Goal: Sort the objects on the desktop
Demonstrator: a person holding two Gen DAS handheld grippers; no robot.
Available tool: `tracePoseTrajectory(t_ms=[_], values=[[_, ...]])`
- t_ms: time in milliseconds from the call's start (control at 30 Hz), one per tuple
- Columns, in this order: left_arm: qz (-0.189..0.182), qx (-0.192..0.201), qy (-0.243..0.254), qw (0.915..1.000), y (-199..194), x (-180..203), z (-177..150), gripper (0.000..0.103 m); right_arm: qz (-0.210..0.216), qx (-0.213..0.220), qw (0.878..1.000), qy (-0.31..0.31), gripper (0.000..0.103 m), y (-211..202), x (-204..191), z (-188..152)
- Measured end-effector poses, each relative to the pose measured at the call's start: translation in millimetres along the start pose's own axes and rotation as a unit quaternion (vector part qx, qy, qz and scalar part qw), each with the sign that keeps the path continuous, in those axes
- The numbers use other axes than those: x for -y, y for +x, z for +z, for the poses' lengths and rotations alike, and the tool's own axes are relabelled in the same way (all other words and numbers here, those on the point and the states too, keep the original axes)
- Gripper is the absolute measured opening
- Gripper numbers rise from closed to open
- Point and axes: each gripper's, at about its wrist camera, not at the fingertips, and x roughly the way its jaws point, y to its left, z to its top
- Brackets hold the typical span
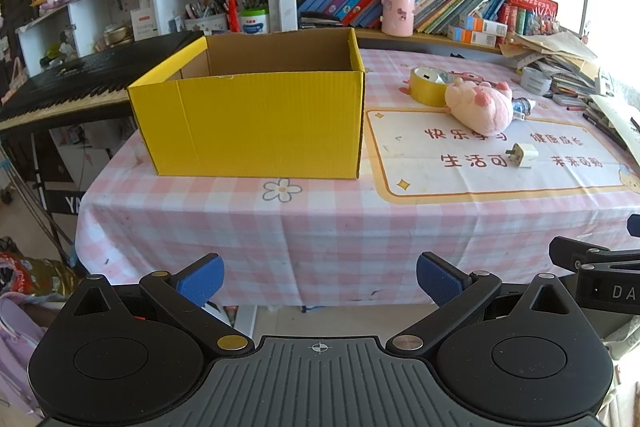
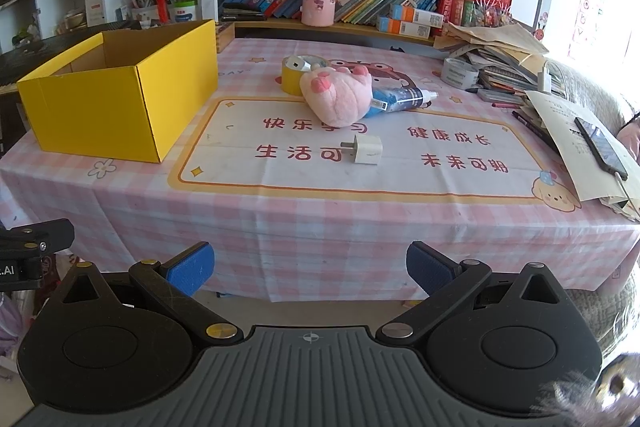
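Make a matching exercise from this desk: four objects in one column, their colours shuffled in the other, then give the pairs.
Objects:
1. cardboard box
2. plush toy
3. charger plug
4. tube

Colours:
A. white
B. blue
C. yellow
D. pink

Pairs: 1-C, 2-D, 3-A, 4-B

You hold the left gripper and the right gripper side by side, both level and pointing forward, blue pads spread wide with nothing between them.
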Motion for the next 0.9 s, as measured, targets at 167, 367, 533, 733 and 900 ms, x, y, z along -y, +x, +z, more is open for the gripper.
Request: tracePoseTrajectory(t_ms=[167, 367, 533, 733, 900], values=[[-0.002, 0.001, 0.002, 1.0000, 1.7, -0.2, 2.8, 0.103, 0.000, 0.000, 1.000, 0.000, 0.103, 0.0, -0.1, 0.1], [-0.003, 0.001, 0.003, 1.0000, 2.5, -1.0, 3.5, 0.103, -0.001, -0.001, 1.000, 0.002, 0.103, 0.5, -0.4, 1.3], [-0.001, 0.000, 0.001, 1.0000, 2.9, -1.0, 3.9, 0.103, -0.001, -0.001, 1.000, 0.002, 0.103, 0.7, -0.5, 1.1], [-0.001, -0.002, -0.003, 1.0000, 5.2, -3.5, 4.3, 0.103, -0.001, -0.003, 1.000, 0.001, 0.103, 1.3, -0.9, 2.0], [-0.001, -0.004, -0.006, 1.0000, 6.3, -5.9, 2.9, 0.103, -0.001, -0.005, 1.000, 0.002, 0.103, 2.7, -0.8, 2.8]])
